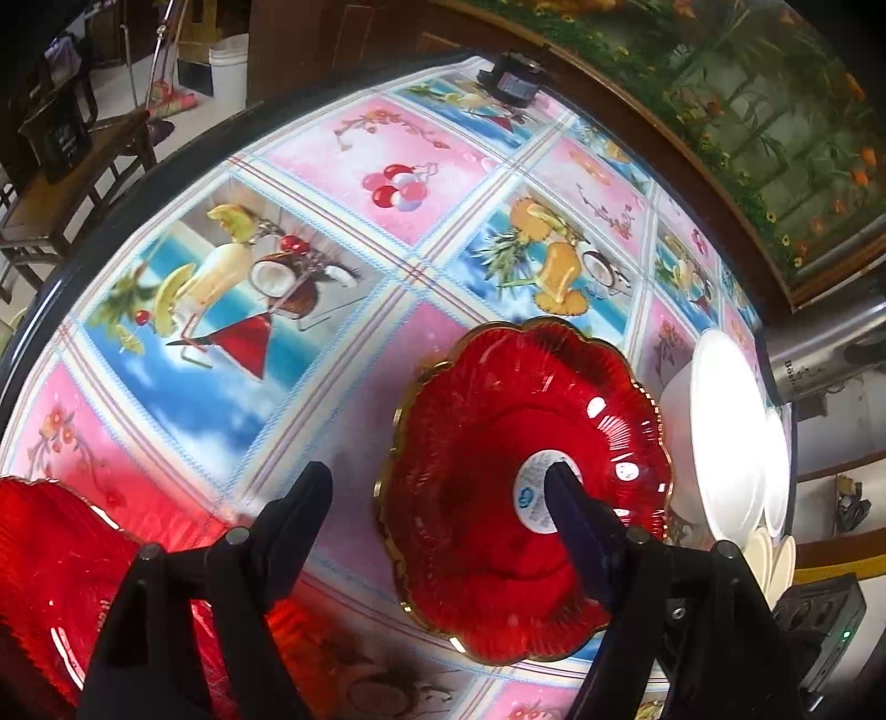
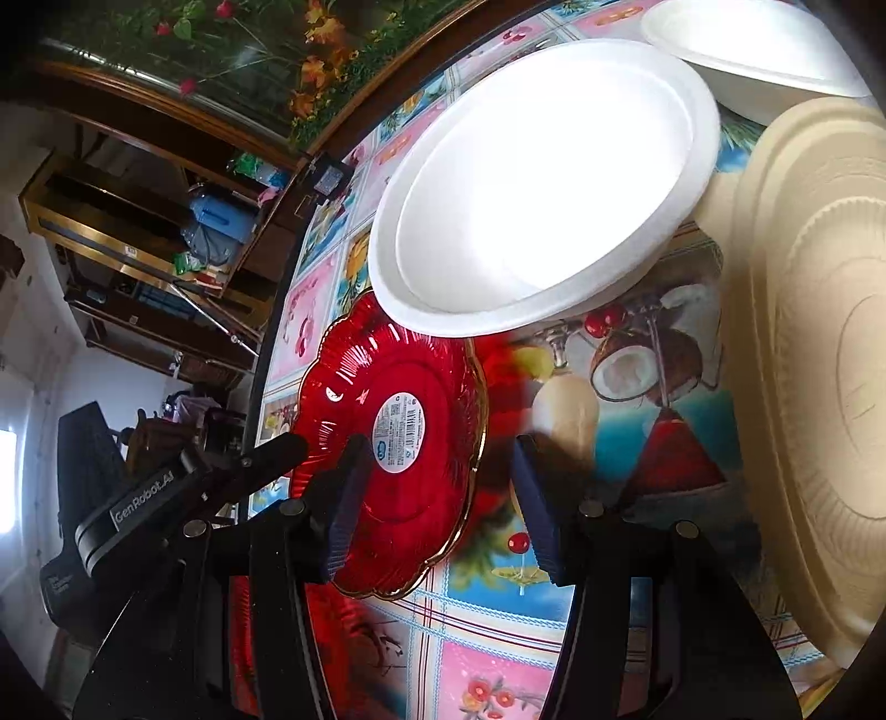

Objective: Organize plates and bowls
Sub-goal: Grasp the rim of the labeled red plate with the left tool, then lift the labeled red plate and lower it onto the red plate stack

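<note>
A red scalloped plate with a gold rim and a white sticker [image 1: 498,443] lies on the table; it also shows in the right wrist view [image 2: 410,387]. My left gripper [image 1: 443,493] is open, its right finger over the plate's sticker, its left finger outside the rim. A second red plate [image 1: 50,559] lies at the lower left. My right gripper [image 2: 437,493] is open and empty, straddling the first plate's right rim. A white bowl [image 2: 542,183] sits just beyond, a second white bowl [image 2: 758,50] behind it, and a cream plate [image 2: 814,354] at the right.
The round table wears a fruit-print cloth [image 1: 310,343]. A small black device [image 1: 512,77] sits at its far edge beside a framed flower picture [image 1: 736,111]. White bowls [image 1: 720,437] stand right of the red plate. A wooden bench [image 1: 66,183] stands beyond the table's left edge.
</note>
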Demonstrator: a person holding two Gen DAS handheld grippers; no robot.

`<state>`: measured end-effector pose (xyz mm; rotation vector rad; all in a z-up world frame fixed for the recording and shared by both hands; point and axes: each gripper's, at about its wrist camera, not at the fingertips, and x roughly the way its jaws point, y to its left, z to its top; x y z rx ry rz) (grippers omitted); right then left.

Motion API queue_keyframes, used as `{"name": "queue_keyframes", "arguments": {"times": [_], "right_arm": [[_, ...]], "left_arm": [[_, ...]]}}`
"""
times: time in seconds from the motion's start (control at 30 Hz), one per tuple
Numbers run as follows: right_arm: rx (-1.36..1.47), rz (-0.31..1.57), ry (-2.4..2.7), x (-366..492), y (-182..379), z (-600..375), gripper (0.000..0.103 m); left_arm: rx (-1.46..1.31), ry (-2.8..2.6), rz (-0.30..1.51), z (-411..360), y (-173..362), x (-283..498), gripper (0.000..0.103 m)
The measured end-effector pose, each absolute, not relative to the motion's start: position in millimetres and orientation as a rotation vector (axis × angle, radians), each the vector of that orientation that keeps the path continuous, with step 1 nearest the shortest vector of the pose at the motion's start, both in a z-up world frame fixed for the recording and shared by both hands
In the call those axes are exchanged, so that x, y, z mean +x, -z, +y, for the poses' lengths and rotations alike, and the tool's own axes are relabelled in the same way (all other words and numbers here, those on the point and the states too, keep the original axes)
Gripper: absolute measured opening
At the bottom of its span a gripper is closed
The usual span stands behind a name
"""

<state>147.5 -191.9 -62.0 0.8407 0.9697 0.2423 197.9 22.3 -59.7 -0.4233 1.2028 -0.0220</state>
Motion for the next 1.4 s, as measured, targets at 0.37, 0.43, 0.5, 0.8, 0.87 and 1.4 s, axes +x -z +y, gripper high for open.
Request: {"name": "queue_keyframes", "arguments": {"times": [0.37,0.43,0.5,0.8,0.87,1.4], "right_arm": [[0.879,0.952,-0.284,146.3,67.0,-191.6,0.053],[0.866,0.954,-0.275,146.1,66.8,-190.6,0.049],[0.861,0.958,-0.264,144.6,68.0,-191.5,0.042],[0.797,0.960,-0.207,140.5,69.9,-193.9,0.011],[0.782,0.953,-0.202,139.7,68.5,-191.7,0.011],[0.736,0.762,-0.292,106.7,20.5,-180.8,0.011]], "left_arm": [[-0.361,0.051,1.245,18.2,65.3,205.2,0.040],[-0.339,0.057,1.243,16.2,63.8,205.0,0.033],[-0.321,0.057,1.249,14.6,66.1,204.8,0.028],[-0.261,0.023,1.224,11.7,67.6,199.8,0.017],[-0.248,0.022,1.212,10.7,64.1,197.6,0.017],[-0.264,0.054,1.068,33.3,6.9,153.8,0.017]]}}
